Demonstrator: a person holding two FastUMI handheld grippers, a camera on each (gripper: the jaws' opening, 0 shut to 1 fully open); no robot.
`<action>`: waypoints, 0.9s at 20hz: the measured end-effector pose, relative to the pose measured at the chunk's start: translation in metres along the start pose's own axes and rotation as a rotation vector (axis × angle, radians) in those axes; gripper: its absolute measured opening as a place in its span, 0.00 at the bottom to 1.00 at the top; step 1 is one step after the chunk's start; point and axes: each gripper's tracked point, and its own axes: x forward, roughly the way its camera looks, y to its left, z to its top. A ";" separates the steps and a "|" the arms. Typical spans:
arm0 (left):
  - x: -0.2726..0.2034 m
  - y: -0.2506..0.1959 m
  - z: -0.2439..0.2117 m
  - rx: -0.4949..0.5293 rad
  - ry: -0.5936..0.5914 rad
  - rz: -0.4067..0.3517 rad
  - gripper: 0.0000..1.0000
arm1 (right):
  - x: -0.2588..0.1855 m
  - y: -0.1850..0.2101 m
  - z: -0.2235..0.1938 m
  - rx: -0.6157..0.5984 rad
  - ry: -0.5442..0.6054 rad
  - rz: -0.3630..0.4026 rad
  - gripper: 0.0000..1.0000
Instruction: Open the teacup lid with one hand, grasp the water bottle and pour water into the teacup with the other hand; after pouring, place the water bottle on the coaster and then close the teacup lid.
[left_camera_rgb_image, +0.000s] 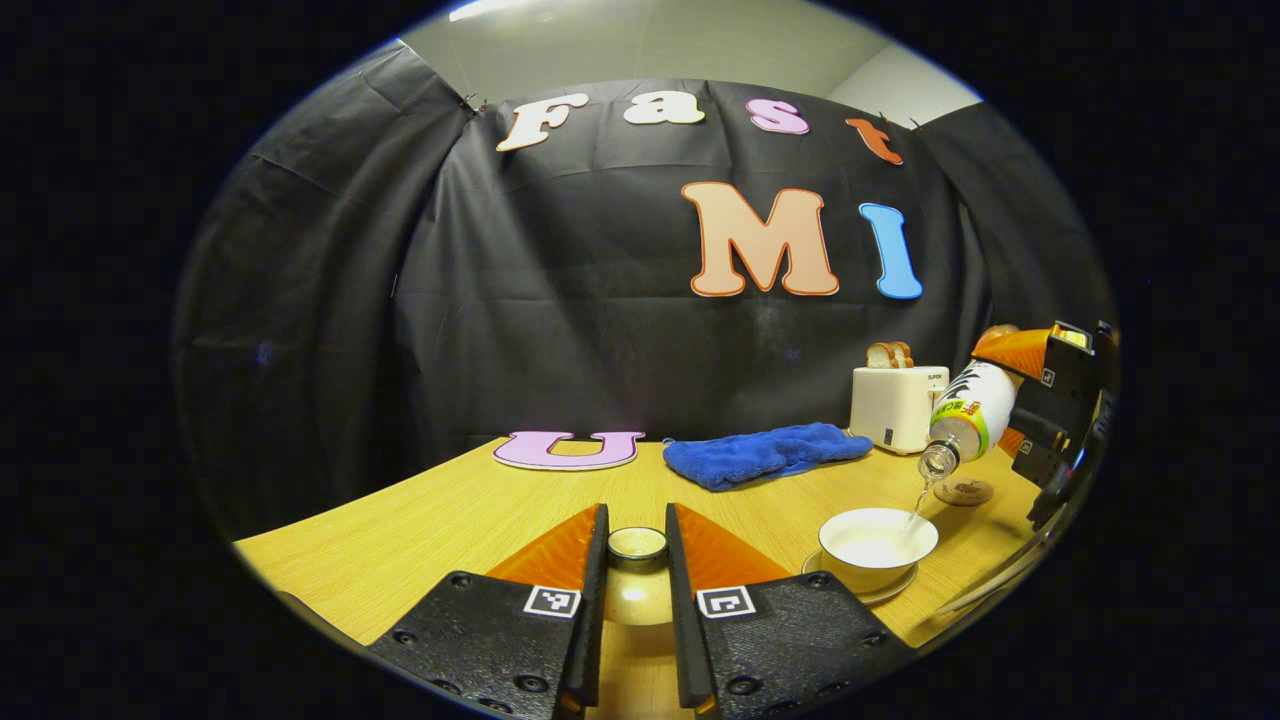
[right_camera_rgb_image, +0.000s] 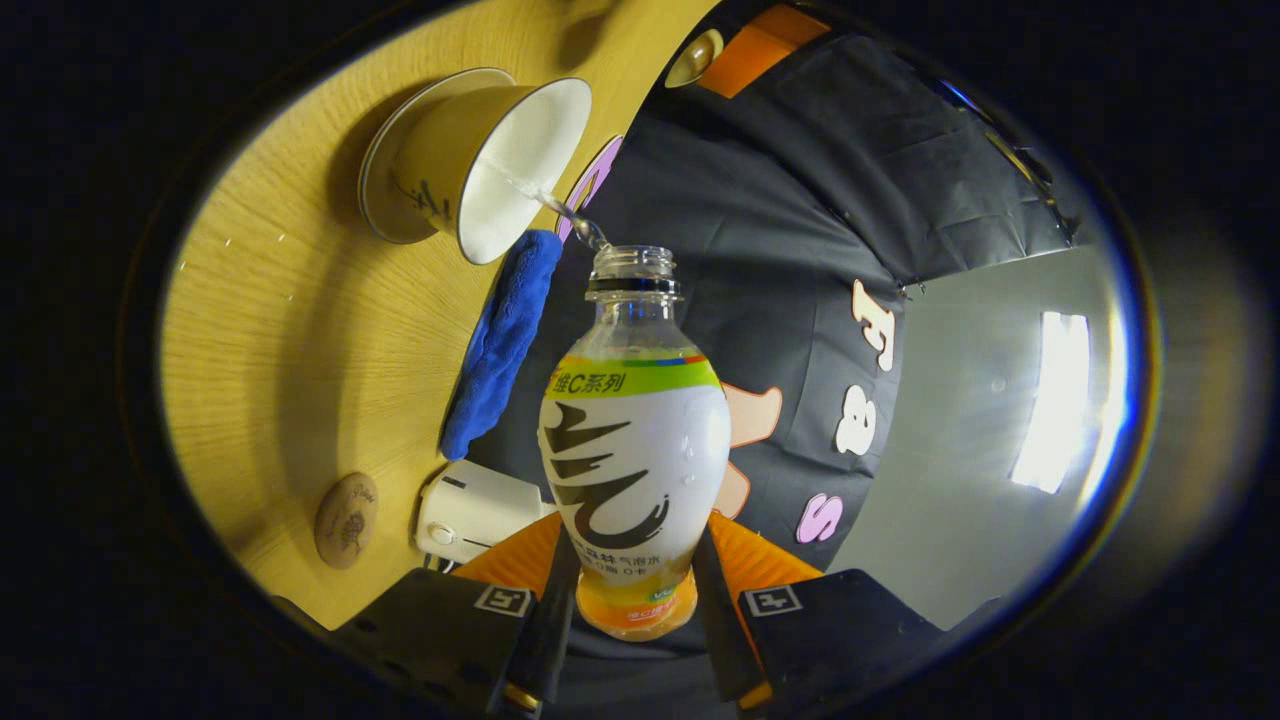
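Note:
My left gripper (left_camera_rgb_image: 637, 520) is shut on the teacup lid (left_camera_rgb_image: 637, 590), held just above the wooden table, left of the cup. The open white teacup (left_camera_rgb_image: 877, 540) stands on its saucer (left_camera_rgb_image: 890, 592). Over it, the right gripper (left_camera_rgb_image: 1035, 425) tilts the uncapped water bottle (left_camera_rgb_image: 970, 410), and a thin stream of water falls into the cup. In the right gripper view the bottle (right_camera_rgb_image: 635, 450) sits clamped between my right gripper (right_camera_rgb_image: 637, 560) fingers, its mouth pointing at the teacup (right_camera_rgb_image: 500, 160). The round coaster (left_camera_rgb_image: 963, 491) lies bare just behind the cup, and the coaster (right_camera_rgb_image: 346, 520) also shows beside the toaster.
A white toaster (left_camera_rgb_image: 897, 405) with bread slices stands at the back right. A blue cloth (left_camera_rgb_image: 765, 452) lies left of it near the wall. Open tabletop (left_camera_rgb_image: 420, 520) stretches to the left of my left gripper.

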 end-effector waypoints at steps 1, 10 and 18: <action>0.000 0.000 0.001 0.000 0.000 0.000 0.28 | -0.001 0.000 0.003 -0.012 -0.008 -0.010 0.60; 0.000 0.000 0.000 0.000 0.000 0.000 0.28 | 0.001 0.028 -0.009 0.244 0.065 0.176 0.61; 0.000 0.000 0.000 0.000 -0.001 0.000 0.28 | -0.021 0.072 0.008 1.176 0.248 0.481 0.62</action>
